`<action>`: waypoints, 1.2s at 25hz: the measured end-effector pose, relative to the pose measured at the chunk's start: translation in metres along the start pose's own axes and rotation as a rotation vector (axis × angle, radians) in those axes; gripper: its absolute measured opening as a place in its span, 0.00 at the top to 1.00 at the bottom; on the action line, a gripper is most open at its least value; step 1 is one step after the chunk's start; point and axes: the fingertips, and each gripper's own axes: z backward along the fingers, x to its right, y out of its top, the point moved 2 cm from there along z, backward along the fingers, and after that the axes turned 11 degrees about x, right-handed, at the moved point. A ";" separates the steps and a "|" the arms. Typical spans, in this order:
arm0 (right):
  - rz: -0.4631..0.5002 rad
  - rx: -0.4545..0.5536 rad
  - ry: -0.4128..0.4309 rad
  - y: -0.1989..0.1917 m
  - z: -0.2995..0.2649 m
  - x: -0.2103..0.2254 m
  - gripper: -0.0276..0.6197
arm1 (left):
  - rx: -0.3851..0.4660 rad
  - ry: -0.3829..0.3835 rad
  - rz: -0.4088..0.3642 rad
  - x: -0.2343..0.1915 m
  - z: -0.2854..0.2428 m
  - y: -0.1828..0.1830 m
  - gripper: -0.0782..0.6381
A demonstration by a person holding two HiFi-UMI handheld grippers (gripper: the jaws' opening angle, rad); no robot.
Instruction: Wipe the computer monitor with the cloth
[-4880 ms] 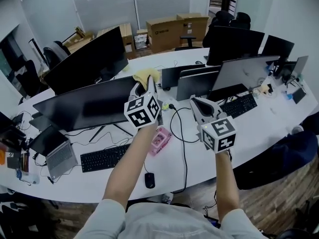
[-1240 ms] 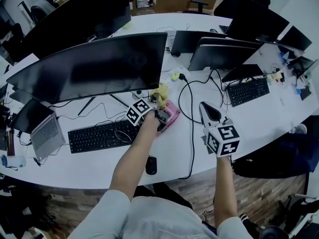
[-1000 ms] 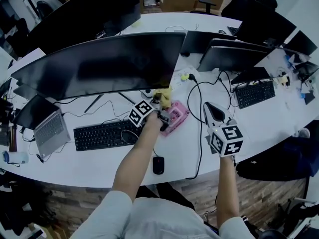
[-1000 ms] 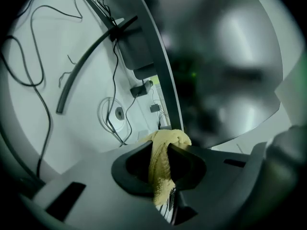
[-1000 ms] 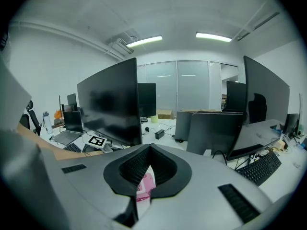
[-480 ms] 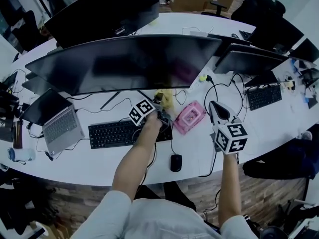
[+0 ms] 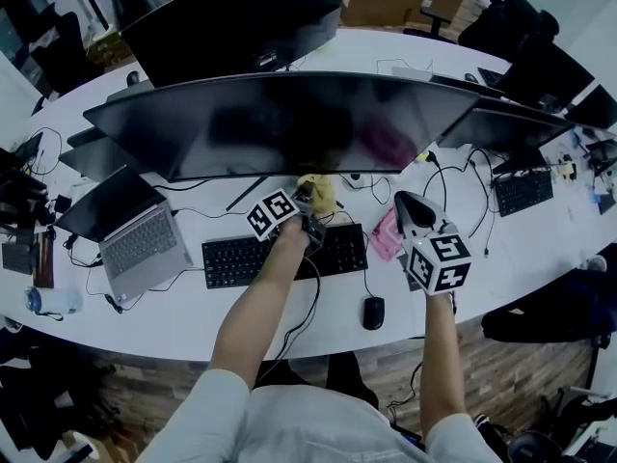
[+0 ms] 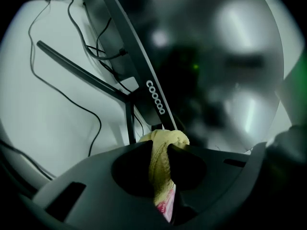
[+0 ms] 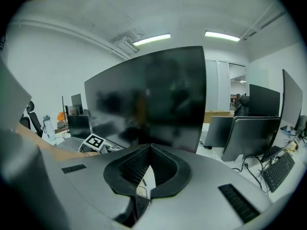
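Note:
A wide curved black monitor [image 7: 289, 123] stands at the middle of the white desk [image 7: 193, 307]; its dark screen [image 9: 153, 95] fills the right gripper view. My left gripper [image 7: 310, 201] is shut on a yellow cloth [image 7: 318, 191], bunched between its jaws [image 8: 162, 150], just below the monitor's lower edge [image 8: 156, 97] and beside its stand. My right gripper [image 7: 413, 206] hovers over the desk right of the keyboard, its jaws closed together with nothing between them [image 9: 149, 150].
A black keyboard [image 7: 284, 252] and mouse [image 7: 374, 313] lie under my arms. A pink object [image 7: 386, 235] sits by the right gripper. A laptop [image 7: 140, 242] is at the left, with more monitors [image 7: 501, 128] and a second keyboard [image 7: 523, 191] at the right.
The view has shifted right along the desk, so the curved monitor now sits centred. My left gripper, still holding the cloth, has stayed low near the monitor's bottom edge.

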 end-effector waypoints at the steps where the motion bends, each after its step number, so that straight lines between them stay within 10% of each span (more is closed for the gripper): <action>1: 0.002 0.001 0.003 0.001 -0.004 -0.008 0.92 | -0.001 -0.001 -0.002 -0.003 0.003 0.006 0.81; 15: 0.032 0.015 0.043 0.016 -0.064 -0.107 0.92 | -0.019 -0.012 -0.011 -0.045 0.042 0.092 0.81; 30: 0.078 0.039 0.137 0.040 -0.112 -0.200 0.92 | 0.159 0.087 0.012 -0.118 0.116 0.235 0.81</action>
